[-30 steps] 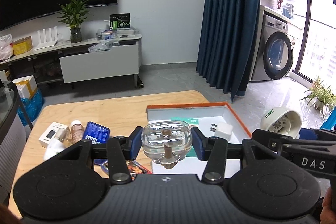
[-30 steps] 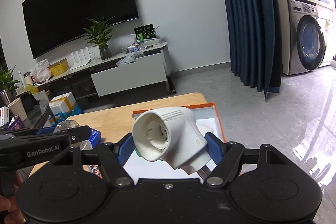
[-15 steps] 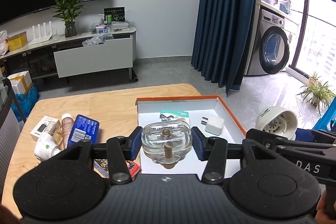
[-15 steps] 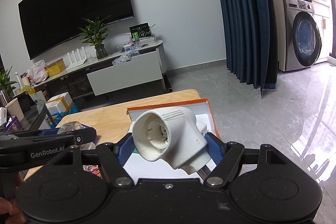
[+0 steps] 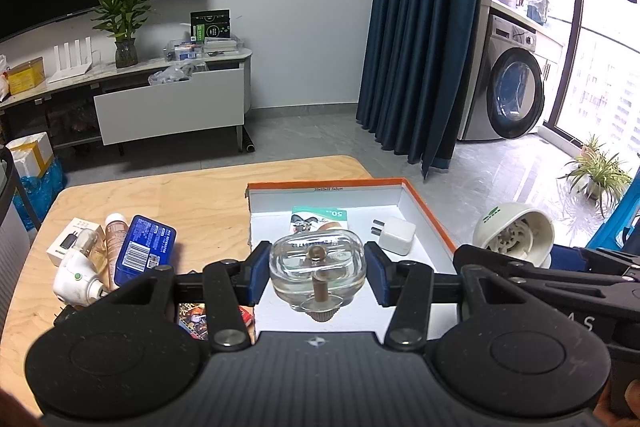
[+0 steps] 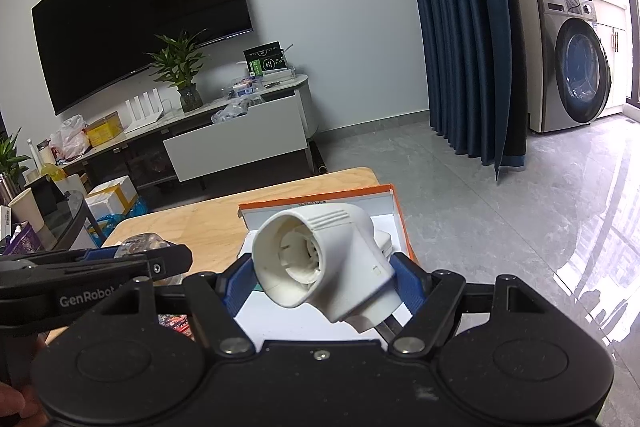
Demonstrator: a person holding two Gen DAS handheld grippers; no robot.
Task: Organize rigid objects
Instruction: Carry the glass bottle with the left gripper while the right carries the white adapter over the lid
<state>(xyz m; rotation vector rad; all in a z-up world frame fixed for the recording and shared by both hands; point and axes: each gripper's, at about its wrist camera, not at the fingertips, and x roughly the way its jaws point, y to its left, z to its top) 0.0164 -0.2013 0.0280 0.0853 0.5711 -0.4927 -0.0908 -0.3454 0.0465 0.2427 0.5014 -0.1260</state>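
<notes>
the left hand-held gripper (image 5: 318, 269) is pinching a clear glass bottle (image 5: 318, 265) between its blue pads, the bottle lying with its brown stopper pointing back toward the camera. it is hanging above the near part of an orange-edged white box (image 5: 426, 211) that is sitting on the wooden bench (image 5: 192, 195).

the right hand-held gripper (image 6: 320, 281) is pinching a white plastic elbow fitting (image 6: 320, 263), its blue pads pressing on both sides and the fitting's round open mouth facing up and to the left. it too is hovering above the box (image 6: 394, 205), on the box's right side; in the left wrist view the fitting (image 5: 514, 233) is showing just past the box's right wall.

inside the box a white plug adapter (image 5: 396, 235) is lying near the right wall, and a small printed card (image 5: 320, 219) is lying flat near the far wall, left of the adapter.

to the left of the box, on the bare bench, a group of things is lying close together: a blue tin (image 5: 146, 245), a slim tan bottle (image 5: 114, 239) touching its left side, a small white carton (image 5: 72, 241) further left, and a white plug-shaped device (image 5: 76, 279) nearest the camera. a colourful flat pack (image 5: 196, 317) is peeking out under the left hand-held gripper's frame, just beside the box's near left corner.

in the right wrist view the left hand-held gripper (image 6: 132, 255) is showing at the left edge, with the glass bottle visible between its fingers.
</notes>
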